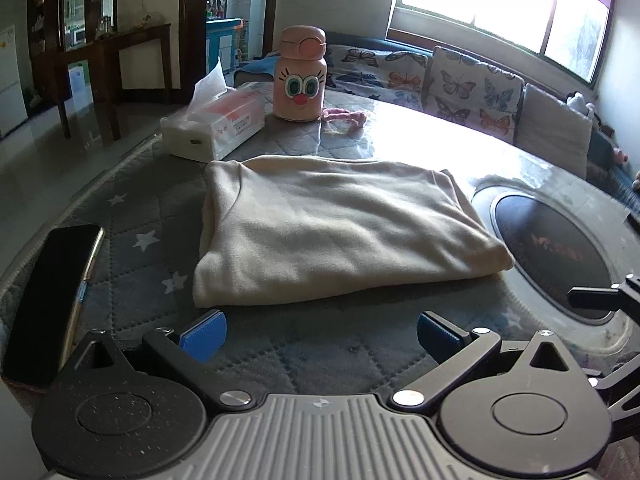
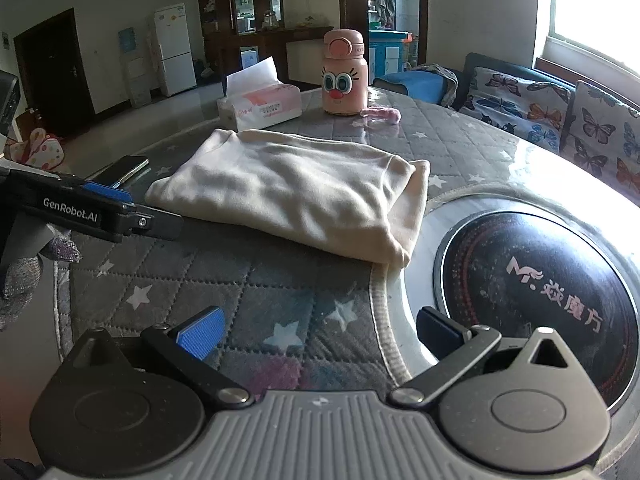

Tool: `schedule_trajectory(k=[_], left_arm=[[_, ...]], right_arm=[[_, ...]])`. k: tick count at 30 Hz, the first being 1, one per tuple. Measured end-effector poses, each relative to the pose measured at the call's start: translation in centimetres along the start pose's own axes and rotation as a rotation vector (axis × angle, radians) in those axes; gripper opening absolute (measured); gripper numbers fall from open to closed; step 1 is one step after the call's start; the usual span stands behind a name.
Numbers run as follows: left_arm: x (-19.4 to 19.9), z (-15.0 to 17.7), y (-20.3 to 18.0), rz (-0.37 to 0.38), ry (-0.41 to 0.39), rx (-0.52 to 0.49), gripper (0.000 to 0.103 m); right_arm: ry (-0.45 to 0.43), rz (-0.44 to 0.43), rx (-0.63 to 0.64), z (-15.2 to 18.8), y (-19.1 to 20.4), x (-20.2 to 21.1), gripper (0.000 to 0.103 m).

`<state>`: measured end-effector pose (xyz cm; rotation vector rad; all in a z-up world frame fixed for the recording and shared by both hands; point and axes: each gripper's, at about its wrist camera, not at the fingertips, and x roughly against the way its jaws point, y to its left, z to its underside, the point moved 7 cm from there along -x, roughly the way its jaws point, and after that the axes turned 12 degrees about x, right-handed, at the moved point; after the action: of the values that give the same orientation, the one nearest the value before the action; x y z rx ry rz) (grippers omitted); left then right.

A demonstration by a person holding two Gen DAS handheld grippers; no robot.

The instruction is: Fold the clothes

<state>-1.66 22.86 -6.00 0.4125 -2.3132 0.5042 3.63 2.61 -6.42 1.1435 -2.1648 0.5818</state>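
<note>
- Your left gripper (image 1: 320,330): blue-padded fingers (image 1: 204,338) spread wide, nothing between them; it hangs over the quilted table cover, just short of the garment's near edge; in the right wrist view its side shows at the far left (image 2: 132,216), fingers lettered "GenRobot.AI", with your gloved hand (image 2: 24,276) beneath it
- Your right gripper (image 2: 320,330): fingers equally wide apart and empty; it sits over the seam where the cover meets the table's glossy rim, near and slightly right of the garment
- Cream garment (image 1: 332,232): folded into a flat rectangular packet in the middle of the table (image 1: 420,132); folded edge toward you, looser layered edges on its right; neither gripper touches it
- Star-patterned grey cover (image 2: 260,292): lies under the garment
- Round black hob plate (image 2: 536,276): set into the table right of the garment, white lettering on it; the garment's near right corner lies just beside its rim
- Tissue box (image 1: 216,124): far left, one tissue standing up
- Pink bottle with a cartoon face (image 1: 300,76): upright, right of the tissue box
- Pink strap (image 1: 346,117): on the table beside the bottle's base
- Dark phone (image 1: 48,300): flat at the left edge of the table, well left of the garment
</note>
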Motion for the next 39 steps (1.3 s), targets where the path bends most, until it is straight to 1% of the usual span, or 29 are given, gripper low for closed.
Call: schedule_trajectory(k=[8,26,39], left_arm=[[0.3,0.5,-0.1,-0.028,-0.005,-0.014,0.103],[0.8,1.2,0.0,-0.060,-0.013,-0.013,0.103],[0.5,1.9,-0.5,-0.075,0.002,-0.014,0.103]], right_arm=[[-0.001,0.004,0.001,0.1,0.4,0.1,0.103],[-0.001,0.022,-0.032,0.3,0.4,-0.1,0.103],[-0.008,0.016,-0.039,0.4,0.4,0.0,0.103]])
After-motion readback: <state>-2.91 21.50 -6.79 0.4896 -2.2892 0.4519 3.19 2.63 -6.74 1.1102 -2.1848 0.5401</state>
